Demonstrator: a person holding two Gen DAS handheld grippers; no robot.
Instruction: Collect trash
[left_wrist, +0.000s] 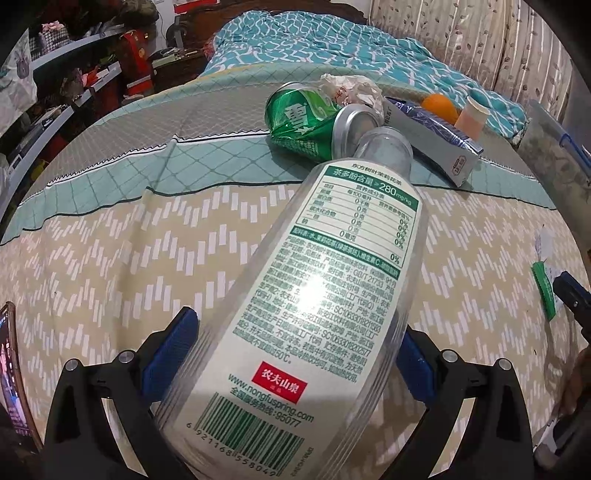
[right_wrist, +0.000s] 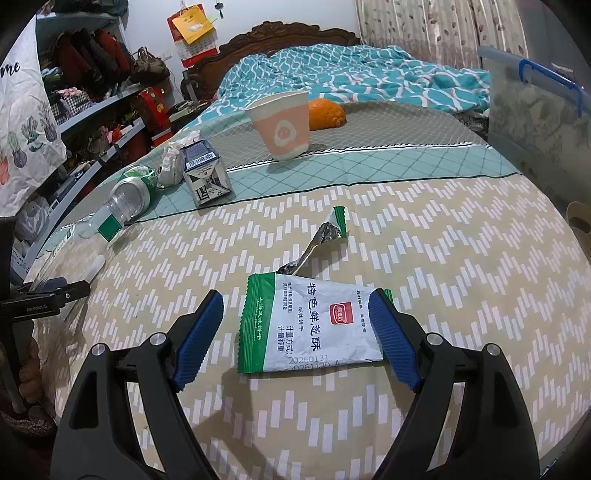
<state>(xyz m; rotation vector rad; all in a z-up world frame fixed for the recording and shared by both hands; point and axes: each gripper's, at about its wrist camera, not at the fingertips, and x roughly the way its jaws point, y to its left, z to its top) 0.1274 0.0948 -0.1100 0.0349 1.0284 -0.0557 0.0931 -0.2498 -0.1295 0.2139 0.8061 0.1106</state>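
Wrapper lies flat between your wide right gripper; left gripper clamps the bottle.

On your plastic bottle you read "280 mg/kg", "农夫山泉", "www.nongfuspring.com", "95077" and barcode 6921168558049. Your snack wrapper shows "特色鲜葱酥" and "20260131". The left gripper's arm reads "GenRobot.AI".

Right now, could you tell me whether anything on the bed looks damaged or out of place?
The green can lies crushed on its side beside crumpled paper. The snack wrapper is torn open, a strip trailing. An orange sits among the trash.
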